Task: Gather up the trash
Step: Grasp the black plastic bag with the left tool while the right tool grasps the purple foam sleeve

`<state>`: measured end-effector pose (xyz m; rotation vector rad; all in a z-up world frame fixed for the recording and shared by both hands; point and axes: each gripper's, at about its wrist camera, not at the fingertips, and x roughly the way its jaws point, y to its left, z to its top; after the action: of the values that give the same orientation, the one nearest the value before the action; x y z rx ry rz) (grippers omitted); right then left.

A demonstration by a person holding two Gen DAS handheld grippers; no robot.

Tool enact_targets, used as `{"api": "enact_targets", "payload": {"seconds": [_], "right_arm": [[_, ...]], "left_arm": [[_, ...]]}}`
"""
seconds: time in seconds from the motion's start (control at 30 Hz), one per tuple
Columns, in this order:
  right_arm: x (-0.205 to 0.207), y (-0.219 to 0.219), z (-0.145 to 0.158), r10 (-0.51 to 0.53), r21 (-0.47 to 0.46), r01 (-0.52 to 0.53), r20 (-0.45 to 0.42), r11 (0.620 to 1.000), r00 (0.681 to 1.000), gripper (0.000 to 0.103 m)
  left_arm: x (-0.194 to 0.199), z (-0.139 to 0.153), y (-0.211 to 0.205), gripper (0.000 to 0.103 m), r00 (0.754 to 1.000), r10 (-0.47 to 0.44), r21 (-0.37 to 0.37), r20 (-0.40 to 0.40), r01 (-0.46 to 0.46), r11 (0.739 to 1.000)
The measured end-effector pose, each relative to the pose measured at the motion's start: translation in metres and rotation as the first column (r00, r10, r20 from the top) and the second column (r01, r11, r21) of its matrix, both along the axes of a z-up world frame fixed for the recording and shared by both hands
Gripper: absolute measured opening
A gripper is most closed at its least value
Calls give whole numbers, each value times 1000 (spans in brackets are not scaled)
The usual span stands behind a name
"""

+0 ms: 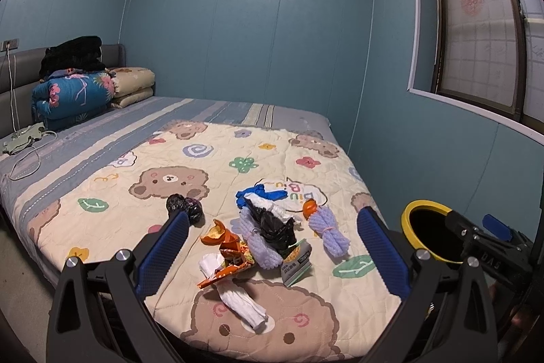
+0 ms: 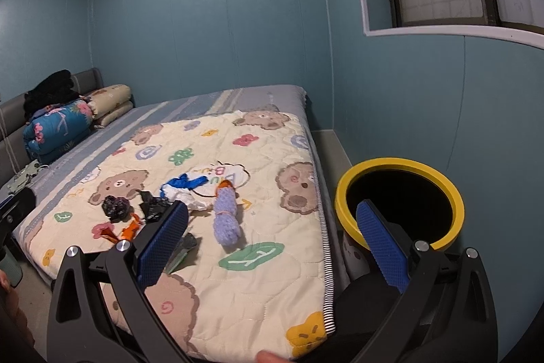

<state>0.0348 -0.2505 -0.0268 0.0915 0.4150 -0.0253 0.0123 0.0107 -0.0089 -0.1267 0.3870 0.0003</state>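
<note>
Both grippers gape wide and empty: the left gripper [image 1: 272, 256] hovers over the trash pile [image 1: 261, 237] on the bed [image 1: 102, 193]; the right gripper [image 2: 272, 244] has the yellow-rimmed bin [image 2: 401, 203] just ahead.

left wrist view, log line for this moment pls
left gripper: open, empty | right gripper: open, empty | trash: on quilt | bin: beside bed

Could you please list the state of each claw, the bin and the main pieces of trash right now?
Left claw: open, empty.
Right claw: open, empty.
Yellow-rimmed bin: upright, uncovered, beside the bed.
Orange snack wrapper: crumpled on the quilt.
Purple foam net: lying on the quilt.
</note>
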Motion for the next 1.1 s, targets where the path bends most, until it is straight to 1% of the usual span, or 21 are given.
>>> {"api": "enact_targets", "payload": {"seconds": [0.07, 0.13, 0.17, 0.23, 0.3, 0.37, 0.43, 0.47, 0.57, 0.6, 0.67, 0.7, 0.77, 0.8, 0.83, 0.9, 0.93, 0.97, 1.07, 1.1], "right_arm": [[8, -4, 0, -11, -16, 11, -15, 1000, 1000, 95], [22, -5, -3, 18, -31, -19, -48, 999, 999, 95], [30, -4, -6, 40, -30, -42, -68, 999, 997, 95], [43, -5, -7, 71, -20, -73, -78, 997, 994, 95], [57, 1, -10, 121, -33, -124, -97, 992, 988, 95], [72, 10, -14, 165, -60, -173, -127, 983, 978, 95], [86, 17, -18, 175, -86, -189, -149, 978, 973, 95], [94, 19, -21, 176, -92, -193, -166, 977, 970, 95], [121, 27, -34, 192, -83, -217, -235, 973, 953, 95], [130, 31, -40, 191, -88, -219, -251, 972, 949, 95], [144, 36, -49, 200, -91, -231, -267, 969, 943, 95], [155, 39, -55, 212, -77, -244, -288, 967, 934, 95], [169, 42, -63, 225, -53, -254, -319, 966, 921, 95], [178, 44, -68, 227, -45, -256, -338, 966, 913, 95], [185, 46, -72, 226, -44, -257, -355, 965, 907, 95], [201, 51, -80, 225, -36, -260, -390, 965, 893, 95], [207, 52, -84, 225, -34, -260, -401, 965, 888, 95], [214, 54, -87, 224, -30, -259, -415, 965, 882, 95], [236, 59, -99, 218, -14, -253, -462, 967, 860, 95], [243, 61, -102, 220, -9, -254, -471, 967, 854, 95]], "left_arm": [[7, -3, 7, 96, 1000, 17, 2, -13, -17, 1000], [16, -6, 14, 96, 999, 27, 11, -33, -27, 1000], [22, -9, 20, 96, 998, 27, 3, -56, -27, 1000], [34, -14, 32, 96, 995, 11, -29, -97, -14, 999], [47, -23, 47, 96, 989, -3, -65, -145, -7, 998], [62, -34, 63, 96, 982, 25, -65, -188, -38, 997], [73, -44, 79, 96, 976, 55, -75, -209, -72, 995], [83, -50, 89, 96, 969, 82, -81, -235, -103, 991], [108, -64, 112, 96, 949, 130, -81, -286, -159, 984], [113, -67, 117, 96, 946, 143, -76, -290, -172, 982], [133, -77, 129, 96, 930, 180, -58, -321, -209, 976], [139, -81, 134, 96, 927, 180, -61, -329, -211, 975], [155, -89, 143, 96, 908, 205, -60, -366, -243, 968], [165, -93, 148, 96, 905, 202, -67, -373, -244, 967], [175, -97, 152, 96, 902, 213, -51, -375, -250, 967], [193, -106, 159, 96, 883, 258, -7, -391, -283, 959], [200, -109, 162, 96, 880, 263, -2, -396, -287, 958], [210, -116, 167, 96, 866, 281, 7, -415, -305, 952], [228, -128, 179, 96, 848, 285, -9, -448, -323, 946], [235, -132, 184, 96, 837, 295, -11, -460, -338, 941]]}}
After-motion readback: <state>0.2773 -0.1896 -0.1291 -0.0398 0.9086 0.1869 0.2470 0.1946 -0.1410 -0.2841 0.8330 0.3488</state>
